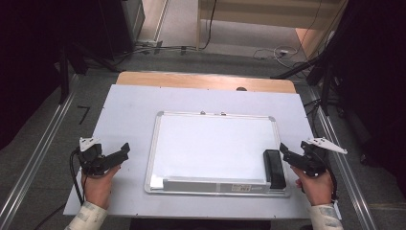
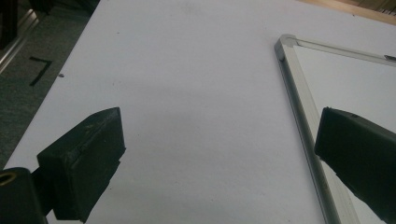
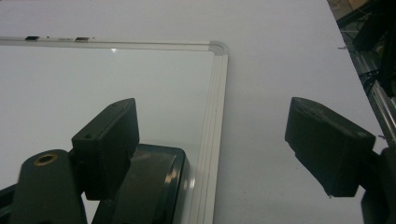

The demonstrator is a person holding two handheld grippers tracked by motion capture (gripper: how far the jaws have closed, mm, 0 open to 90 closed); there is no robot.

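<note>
**Both grippers spread wide beside the whiteboard, nothing gripped**

Landmark: the whiteboard [image 1: 213, 146], a blank, metal-framed panel lying flat on the white table cover [image 1: 129, 103].

1. Eraser. A black eraser [image 1: 274, 167] lies on the whiteboard surface at its near right corner, set lengthwise against the right frame edge. In the right gripper view the eraser [image 3: 149, 186] sits low in the picture, just inside the whiteboard frame [image 3: 212, 140].

2. Left gripper. The left gripper [image 1: 122, 153] is held off the whiteboard's left edge, near its near left corner, above the table cover. In the left gripper view its jaws stand far apart, with bare cover [image 2: 196, 116] between them; the right-hand jaw overlaps the whiteboard frame [image 2: 303, 121] in the picture. It grips nothing.

3. Right gripper. The right gripper [image 1: 286, 152] is held off the whiteboard's right edge, just beside the eraser. In the right gripper view its jaws stand far apart, straddling the right frame edge. Whether one jaw touches the eraser cannot be told. It grips nothing.

4. Hands. The left hand [image 1: 98, 184] and right hand [image 1: 316, 184] each hold their gripper from the near side of the whiteboard.
</note>
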